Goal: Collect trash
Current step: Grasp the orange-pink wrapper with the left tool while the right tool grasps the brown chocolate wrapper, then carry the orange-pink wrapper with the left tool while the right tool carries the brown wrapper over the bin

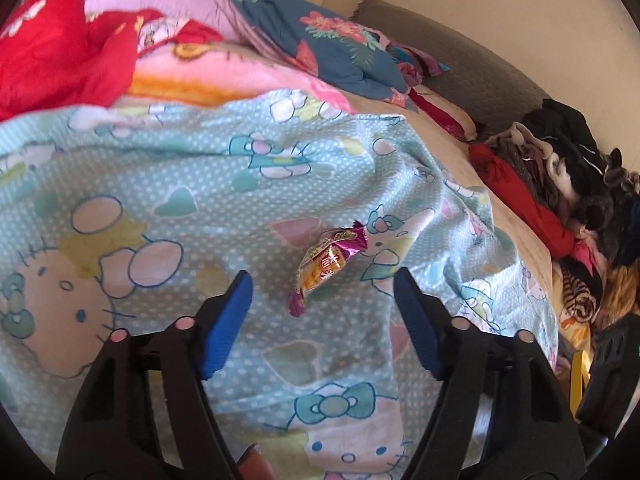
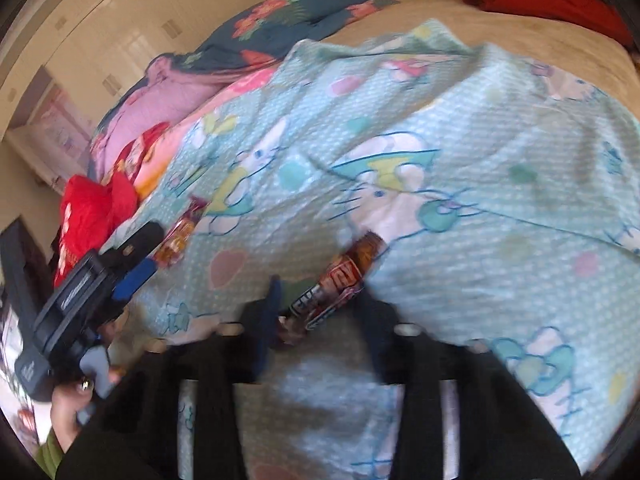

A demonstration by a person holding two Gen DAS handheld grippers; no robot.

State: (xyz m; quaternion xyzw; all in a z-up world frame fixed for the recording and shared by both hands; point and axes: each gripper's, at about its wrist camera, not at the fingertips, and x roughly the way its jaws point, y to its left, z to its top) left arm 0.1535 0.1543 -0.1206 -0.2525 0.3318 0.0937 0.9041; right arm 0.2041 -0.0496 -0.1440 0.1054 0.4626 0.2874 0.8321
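Left gripper: jaws standing wide apart, gripping nothing, a crumpled purple-and-orange wrapper lying between the fingertips on the mint cartoon-cat blanket. Right gripper: blurred, jaws standing apart around a brown-and-red snack wrapper; contact cannot be told. Folded clothes pile sitting at 3 o'clock in the left view, well apart from the wrapper

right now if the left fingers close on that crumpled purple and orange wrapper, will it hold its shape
Probably not: the wrapper looks like thin, creased foil, so it should crush flat. It seems empty, hence very light. The soft blanket beneath may bunch, and shiny film could slip.
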